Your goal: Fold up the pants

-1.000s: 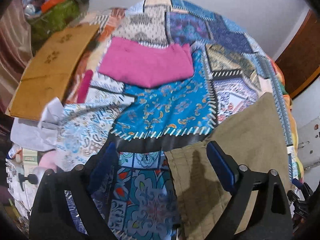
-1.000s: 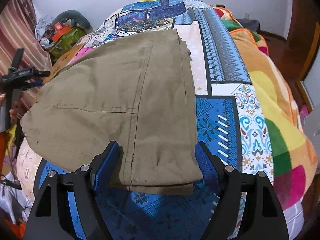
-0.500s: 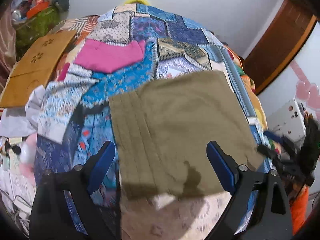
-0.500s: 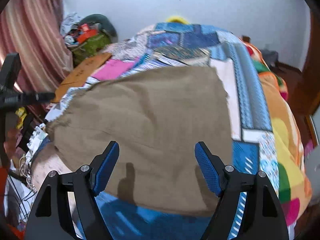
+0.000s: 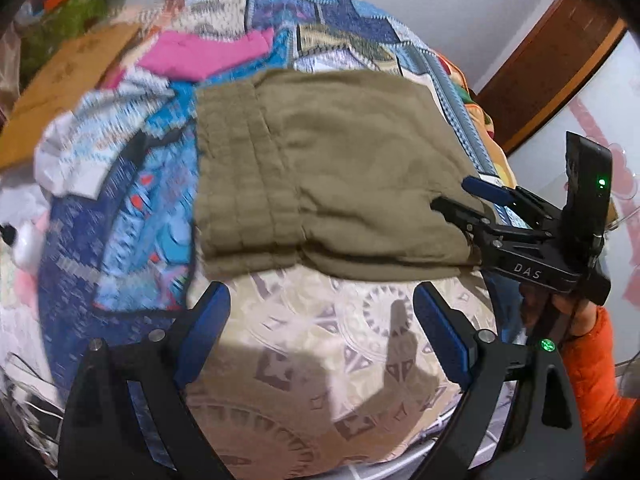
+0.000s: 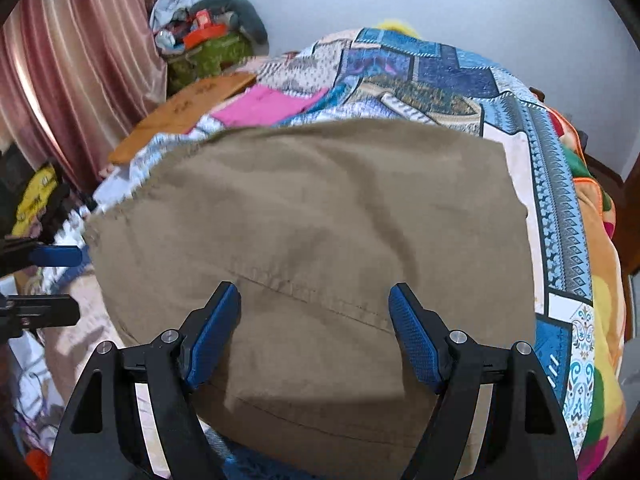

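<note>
Patchwork bedspread (image 5: pixel 120 216) in blues and creams covers the whole bed, with a pale wall behind, pink striped curtains (image 6: pixel 60 60) off to one side and a dark wooden door frame (image 5: pixel 552 52) at the other. The khaki pants (image 5: pixel 328 168) lie flat on the spread as a folded, roughly rectangular stack, layered edges showing along its near-left side.

Compared with a second ago, the left gripper (image 5: pixel 320 340) has backed right off: then its fingers sat at the corner of the cloth, now the pants are fully ahead of it and it hangs over a cream patterned patch, jaws spread wide with nothing between them. The right gripper (image 6: pixel 314 332) was straddling the near edge of the pants before; now it's further over the fabric, fingers splayed apart above the cloth, not pinching anything. In the left view you can see it from the side at the pants' right edge, "DAS" printed in white on its black body, a couple of green LEDs lit, and an orange sleeve (image 5: pixel 592 364) behind it.

Other stuff around: a pink garment (image 6: pixel 264 104) further up the bed, a brown board (image 6: pixel 180 108) beside it, and a green bag (image 6: pixel 208 56) piled with clutter against the wall.
</note>
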A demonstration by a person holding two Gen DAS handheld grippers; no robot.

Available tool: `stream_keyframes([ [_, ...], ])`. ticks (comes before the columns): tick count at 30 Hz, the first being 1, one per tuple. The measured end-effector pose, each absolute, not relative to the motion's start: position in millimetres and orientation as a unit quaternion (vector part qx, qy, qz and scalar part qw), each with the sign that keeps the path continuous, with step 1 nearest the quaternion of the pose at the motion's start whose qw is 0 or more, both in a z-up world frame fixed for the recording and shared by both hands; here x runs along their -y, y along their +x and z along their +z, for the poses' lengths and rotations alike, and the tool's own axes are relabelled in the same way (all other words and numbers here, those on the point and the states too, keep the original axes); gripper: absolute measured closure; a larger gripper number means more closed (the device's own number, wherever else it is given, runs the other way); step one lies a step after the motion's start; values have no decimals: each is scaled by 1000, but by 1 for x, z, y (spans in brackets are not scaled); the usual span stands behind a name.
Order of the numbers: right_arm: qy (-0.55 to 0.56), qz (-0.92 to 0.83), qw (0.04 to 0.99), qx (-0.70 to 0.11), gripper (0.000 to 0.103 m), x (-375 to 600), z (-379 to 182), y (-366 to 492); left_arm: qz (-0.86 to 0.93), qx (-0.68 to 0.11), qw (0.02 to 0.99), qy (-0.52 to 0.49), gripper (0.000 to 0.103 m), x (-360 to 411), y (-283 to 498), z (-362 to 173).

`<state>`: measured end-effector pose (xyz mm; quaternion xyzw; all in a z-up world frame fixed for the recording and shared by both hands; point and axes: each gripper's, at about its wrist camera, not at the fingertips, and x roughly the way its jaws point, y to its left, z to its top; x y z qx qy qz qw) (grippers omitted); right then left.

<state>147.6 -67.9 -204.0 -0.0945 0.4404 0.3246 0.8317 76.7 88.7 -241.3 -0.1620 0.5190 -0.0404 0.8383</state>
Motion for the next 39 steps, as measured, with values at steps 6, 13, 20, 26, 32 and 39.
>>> stream_keyframes([
  [6, -87, 327, 833, -438, 28, 74, -204, 144, -79, -506, 827, -233, 8, -92, 84, -248],
  [13, -92, 331, 833, -434, 28, 73, -206, 141, -100, -490, 809, -307, 1, -102, 110, -257],
  [20, -86, 341, 830, -433, 28, 74, -208, 142, -84, -484, 797, -351, 4, -116, 138, -258],
  [26, -82, 332, 833, -436, 28, 77, -207, 142, 5, -493, 829, -264, 58, -119, 147, -252],
  [32, -79, 327, 833, -438, 29, 95, -201, 134, 75, -466, 865, -172, 64, -129, 147, -226],
  [39, -48, 299, 842, -447, 29, 126, -206, 130, 107, -408, 904, -75, 69, -116, 155, -171],
])
